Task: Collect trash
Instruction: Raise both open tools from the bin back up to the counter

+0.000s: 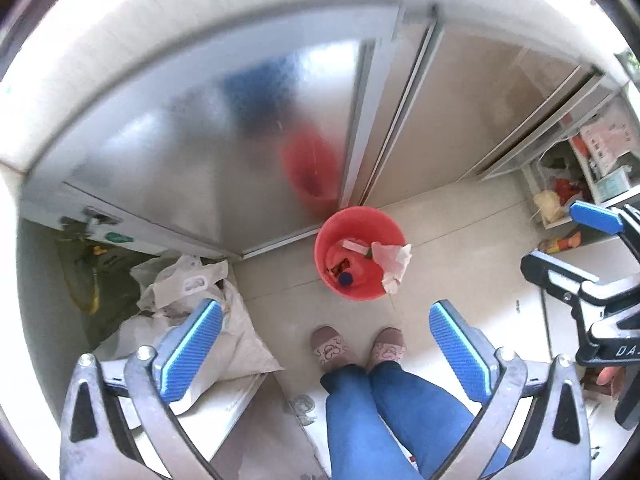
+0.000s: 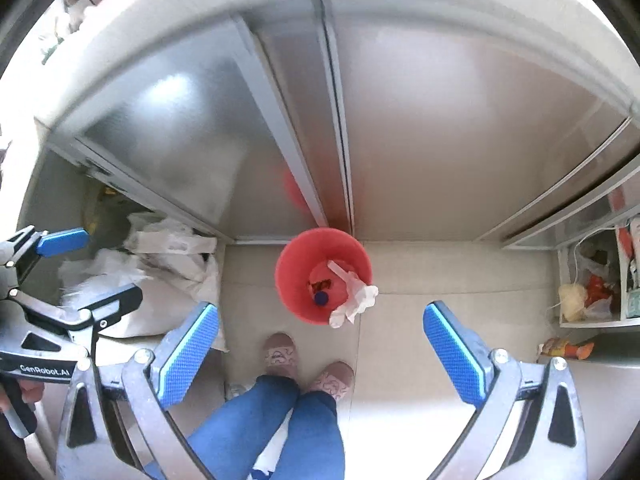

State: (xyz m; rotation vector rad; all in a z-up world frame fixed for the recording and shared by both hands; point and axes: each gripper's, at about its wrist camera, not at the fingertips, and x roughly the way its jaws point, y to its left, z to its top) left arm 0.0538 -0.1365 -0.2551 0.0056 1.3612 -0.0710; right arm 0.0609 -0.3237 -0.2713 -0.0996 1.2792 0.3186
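A red bin [image 1: 332, 236] [image 2: 292, 272] stands on the tiled floor against a frosted sliding door. Inside lie scraps of trash, among them a blue bottle cap [image 1: 345, 279] [image 2: 321, 298]. A crumpled white tissue [image 1: 394, 264] [image 2: 354, 304] hangs over the bin's right rim. My left gripper [image 1: 326, 344] hovers high above the floor, open, nothing between its blue pads. My right gripper [image 2: 320, 344] is also high above the bin, jaws wide open and empty. The right gripper [image 1: 560, 236] also shows at the right edge of the left wrist view, the left gripper [image 2: 92, 264] at the left edge of the right wrist view.
A person's legs in blue jeans [image 1: 380, 420] and patterned slippers [image 1: 330, 348] stand just before the bin. White plastic bags [image 1: 192, 300] [image 2: 160, 264] pile up at the left. A shelf with packets [image 2: 592, 292] sits at the right.
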